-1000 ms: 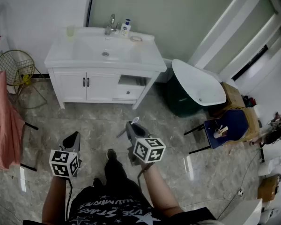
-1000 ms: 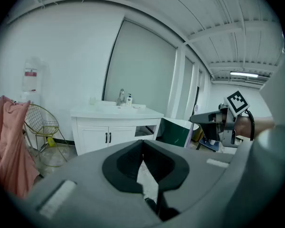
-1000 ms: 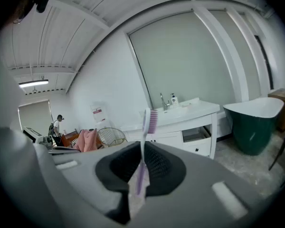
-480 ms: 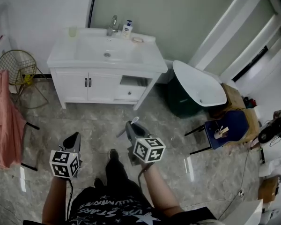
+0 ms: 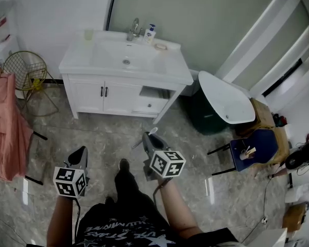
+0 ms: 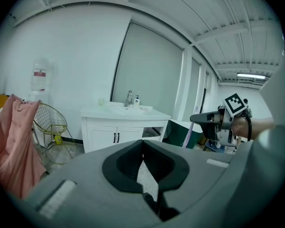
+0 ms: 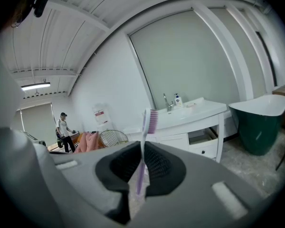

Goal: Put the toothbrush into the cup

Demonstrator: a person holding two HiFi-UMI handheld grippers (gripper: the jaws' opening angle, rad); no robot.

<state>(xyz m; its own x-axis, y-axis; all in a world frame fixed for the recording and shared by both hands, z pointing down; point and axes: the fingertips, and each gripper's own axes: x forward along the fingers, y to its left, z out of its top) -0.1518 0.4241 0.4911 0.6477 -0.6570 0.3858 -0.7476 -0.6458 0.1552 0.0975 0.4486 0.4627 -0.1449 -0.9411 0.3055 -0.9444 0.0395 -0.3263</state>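
A small pale cup (image 5: pixel 88 34) stands on the back left corner of the white vanity (image 5: pixel 124 66), beside the sink; it also shows faintly as the cup (image 6: pixel 101 101) in the left gripper view. My right gripper (image 5: pixel 148 138) is shut on a lilac toothbrush (image 7: pixel 145 141), which stands upright between the pads with its pink bristles on top. From the left gripper view the right gripper (image 6: pixel 202 119) shows with the toothbrush (image 6: pixel 186 137) hanging below it. My left gripper (image 5: pixel 81 156) is shut with nothing in it. Both are held over the floor, well short of the vanity.
A faucet (image 5: pixel 134 29), a soap bottle (image 5: pixel 151 33) and a soap dish (image 5: pixel 160 46) sit behind the sink. A dark green bathtub (image 5: pixel 222 106) stands right of the vanity, a blue chair (image 5: pixel 252 148) beyond it. A gold wire chair (image 5: pixel 24 71) and pink cloth (image 5: pixel 5 127) are left.
The vanity and bathtub have slid down and right in the head view, so the person has come a little closer. Both grippers keep the same pose and grip.
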